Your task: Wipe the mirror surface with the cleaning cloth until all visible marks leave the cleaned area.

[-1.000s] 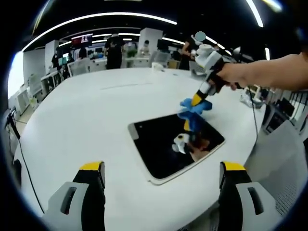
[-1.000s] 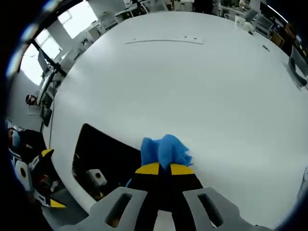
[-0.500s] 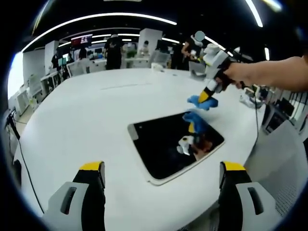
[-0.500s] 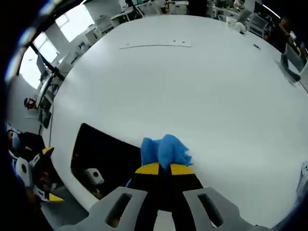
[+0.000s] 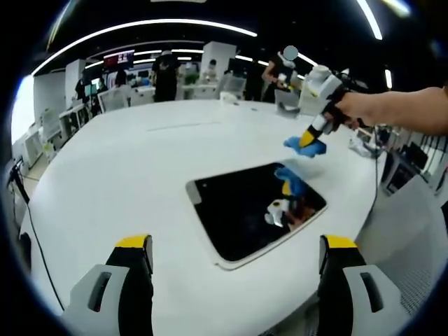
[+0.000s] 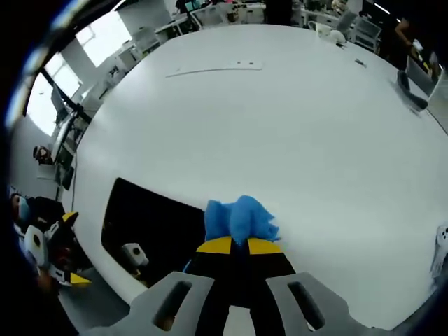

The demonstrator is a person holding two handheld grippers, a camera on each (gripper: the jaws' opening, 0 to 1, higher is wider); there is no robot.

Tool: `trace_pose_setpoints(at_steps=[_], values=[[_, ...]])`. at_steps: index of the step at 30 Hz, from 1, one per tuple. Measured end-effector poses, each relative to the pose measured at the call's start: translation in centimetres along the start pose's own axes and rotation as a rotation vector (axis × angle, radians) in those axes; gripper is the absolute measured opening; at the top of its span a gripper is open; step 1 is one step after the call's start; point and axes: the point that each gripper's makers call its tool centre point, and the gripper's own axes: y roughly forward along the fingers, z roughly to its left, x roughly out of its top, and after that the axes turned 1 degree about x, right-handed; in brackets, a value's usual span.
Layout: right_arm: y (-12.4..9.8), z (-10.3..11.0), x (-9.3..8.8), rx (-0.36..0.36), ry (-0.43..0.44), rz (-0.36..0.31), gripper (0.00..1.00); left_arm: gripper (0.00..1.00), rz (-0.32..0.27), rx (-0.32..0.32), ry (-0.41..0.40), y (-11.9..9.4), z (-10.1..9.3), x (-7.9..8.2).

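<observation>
In my left gripper view, my left hand-held gripper (image 5: 231, 269) sits low over the near edge of the white bench (image 5: 126, 175), its two yellow-tipped jaws spread wide with nothing between them. Just beyond lies the mirror (image 5: 255, 208), flat on the bench, its dark face reflecting a blue patch and a gripper. Farther off, past the mirror's far edge, my right hand-held gripper (image 5: 310, 140) hangs above the bench with the blue cleaning cloth (image 5: 306, 146) at its tip, clear of the glass. In my right gripper view, its jaws (image 6: 233, 245) are pinched together on the cloth (image 6: 239, 218), and the mirror (image 6: 150, 224) lies low at the left.
</observation>
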Motion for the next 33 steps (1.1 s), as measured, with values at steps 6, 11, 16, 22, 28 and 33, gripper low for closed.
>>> trace_pose_setpoints(at_steps=[6,11,16,22,28,33], values=[[-0.7,-1.2,-0.4,-0.009,0.016,-0.009,0.00,0.99,0.004,0.001,0.000,0.0,0.0,-0.1],[-1.0,-1.6,-0.6,-0.013,0.018,-0.009,0.00,0.99,0.003,0.006,-0.001,0.0,0.1,-0.1],[-1.1,-1.8,-0.8,-0.013,0.020,-0.012,0.00,0.99,0.002,0.012,-0.010,0.0,0.3,-0.1],[-0.6,-2.1,-1.5,-0.017,0.023,-0.007,0.01,0.99,0.003,0.016,-0.014,0.0,0.3,-0.2],[0.7,-1.9,-2.6,-0.017,0.024,0.010,0.01,0.99,0.002,0.025,-0.017,0.0,0.5,-0.2],[1.7,-1.8,-3.4,-0.018,0.037,0.025,0.01,0.99,0.004,0.028,-0.016,0.0,0.5,-0.2]])
